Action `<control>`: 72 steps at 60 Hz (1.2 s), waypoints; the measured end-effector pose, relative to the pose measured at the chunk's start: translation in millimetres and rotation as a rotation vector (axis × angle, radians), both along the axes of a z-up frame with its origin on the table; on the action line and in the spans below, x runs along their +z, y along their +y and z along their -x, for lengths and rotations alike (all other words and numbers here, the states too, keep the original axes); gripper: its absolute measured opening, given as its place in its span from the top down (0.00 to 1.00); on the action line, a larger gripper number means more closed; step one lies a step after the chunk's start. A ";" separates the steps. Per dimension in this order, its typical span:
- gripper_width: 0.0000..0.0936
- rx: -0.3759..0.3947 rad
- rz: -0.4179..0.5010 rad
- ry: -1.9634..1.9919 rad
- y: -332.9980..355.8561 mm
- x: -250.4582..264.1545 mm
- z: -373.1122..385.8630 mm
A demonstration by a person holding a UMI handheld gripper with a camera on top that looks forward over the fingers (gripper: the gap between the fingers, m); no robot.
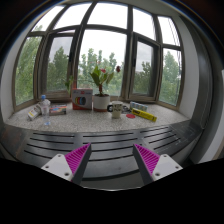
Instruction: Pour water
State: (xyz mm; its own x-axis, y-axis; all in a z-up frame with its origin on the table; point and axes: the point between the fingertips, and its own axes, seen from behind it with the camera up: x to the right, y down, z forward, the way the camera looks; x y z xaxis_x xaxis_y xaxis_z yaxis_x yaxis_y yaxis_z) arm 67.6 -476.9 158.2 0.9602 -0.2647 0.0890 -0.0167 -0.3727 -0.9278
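A small clear bottle (45, 107) with a blue cap stands upright on the windowsill (90, 122), at the left end of the row of items there and well beyond the fingers. Whether it contains water cannot be determined. A pale object lies just beside it on the sill; its identity cannot be determined.

The gripper (111, 160) is released: its two fingers stand well apart with nothing between them, and both purple pads (76, 158) face inward across an open gap. The fingers hang over a dark slatted surface (110, 148) that lies between them and the sill.

Further along the sill, near its middle, sits a pink box (82, 99), and just right of it a potted plant (101, 84) with green leaves and a pink bloom in a white pot. Right of the plant stands a white mug (117, 109), then a flat yellow item (144, 115) lying on the sill.

Behind the sill rises a bay window (100, 40) with dark frames, and green trees (100, 55) are seen through the panes.
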 end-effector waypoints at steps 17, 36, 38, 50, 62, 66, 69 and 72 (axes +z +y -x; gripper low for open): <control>0.08 0.165 0.042 0.057 94.2 -52.6 162.7; 0.08 0.311 -0.074 0.073 304.2 -47.3 332.7; 0.08 0.320 -0.084 0.070 325.9 -48.5 343.2; 0.09 0.333 -0.116 0.034 427.0 -67.0 383.2; 0.40 0.307 -0.147 -0.004 474.7 -84.7 388.1; 0.50 0.300 -0.164 -0.007 478.1 -82.3 386.7; 0.56 0.302 -0.169 0.001 479.9 -82.3 387.0; 0.62 0.301 -0.176 0.015 481.1 -82.2 386.4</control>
